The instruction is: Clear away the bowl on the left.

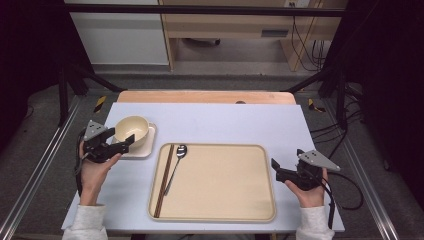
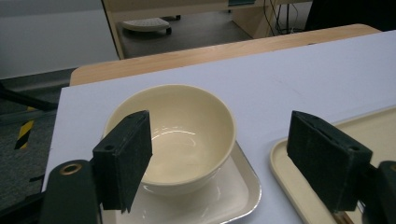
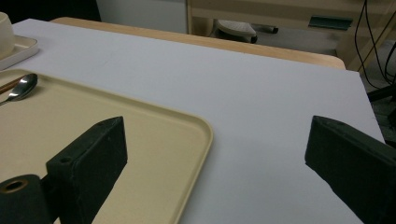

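Left edge of the bench [image 1: 220,122]: my left gripper [image 1: 126,142] sits just beside the cream bowl [image 1: 132,131], jaws spread wide with nothing pinched between them. In the left gripper view the bowl [image 2: 173,135] stands beyond the two pads, one pad [image 2: 125,156] overlapping the near rim in the picture; I cannot tell whether it touches the rim or merely stands in front of it. The bowl rests upright on a small white tray [image 1: 147,148], near the bench's left side, and the little tray keeps it level and apart from the big one. I judge the wide jaws suit a grip across the bowl's rim, one pad inside and one outside.

Moving right: the large beige tray [image 1: 260,185] lies in the middle of the bench. Along its left edge lie a pair of dark chopsticks [image 1: 165,180], and just beside them a metal spoon [image 1: 176,167], bowl end toward the far side. The cutlery hugs one side, leaving most of the tray bare, I'd guess as room for the bowl.

Far right: my right gripper [image 1: 278,169] hovers off the tray's right edge, jaws wide and empty. From its own camera, the tray corner [image 3: 198,128] lies between the pads' sightline. Parked there, it stays out of the left hand's path yet near enough to steady the tray.
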Action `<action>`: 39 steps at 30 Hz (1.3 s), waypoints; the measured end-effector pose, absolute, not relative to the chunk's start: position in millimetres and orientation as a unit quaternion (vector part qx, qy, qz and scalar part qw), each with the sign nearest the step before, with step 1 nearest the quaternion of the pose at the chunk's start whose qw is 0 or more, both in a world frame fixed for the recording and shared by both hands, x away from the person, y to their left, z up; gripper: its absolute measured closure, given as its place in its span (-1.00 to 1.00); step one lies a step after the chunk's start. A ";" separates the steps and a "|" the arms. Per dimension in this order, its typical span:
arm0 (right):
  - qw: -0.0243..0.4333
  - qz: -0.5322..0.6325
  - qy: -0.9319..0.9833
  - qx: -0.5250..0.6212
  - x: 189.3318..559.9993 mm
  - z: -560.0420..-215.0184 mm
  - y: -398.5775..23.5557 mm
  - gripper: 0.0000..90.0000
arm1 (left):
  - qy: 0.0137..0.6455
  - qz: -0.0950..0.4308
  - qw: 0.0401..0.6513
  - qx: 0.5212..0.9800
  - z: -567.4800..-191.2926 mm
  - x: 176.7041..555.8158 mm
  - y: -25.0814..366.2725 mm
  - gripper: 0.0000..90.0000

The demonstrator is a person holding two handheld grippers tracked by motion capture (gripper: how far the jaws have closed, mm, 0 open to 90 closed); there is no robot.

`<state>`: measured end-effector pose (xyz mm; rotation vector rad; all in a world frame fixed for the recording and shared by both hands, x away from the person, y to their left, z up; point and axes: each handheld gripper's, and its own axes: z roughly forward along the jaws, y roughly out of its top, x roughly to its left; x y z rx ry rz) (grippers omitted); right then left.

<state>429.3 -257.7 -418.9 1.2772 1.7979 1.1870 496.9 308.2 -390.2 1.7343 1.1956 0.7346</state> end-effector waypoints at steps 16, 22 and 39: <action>0.315 0.449 0.682 0.484 430.0 -419.0 -257.6 -0.86 | 0.520 0.295 0.415 0.686 -405.4 530.7 333.3 -0.41; 0.314 0.446 0.686 0.482 430.7 -419.8 -257.0 -0.86 | 0.532 0.297 0.406 0.682 -413.1 545.6 340.6 -0.36; 0.313 0.440 0.688 0.484 432.7 -422.5 -256.0 -0.86 | 0.558 0.268 0.374 0.691 -442.7 571.1 350.3 -0.01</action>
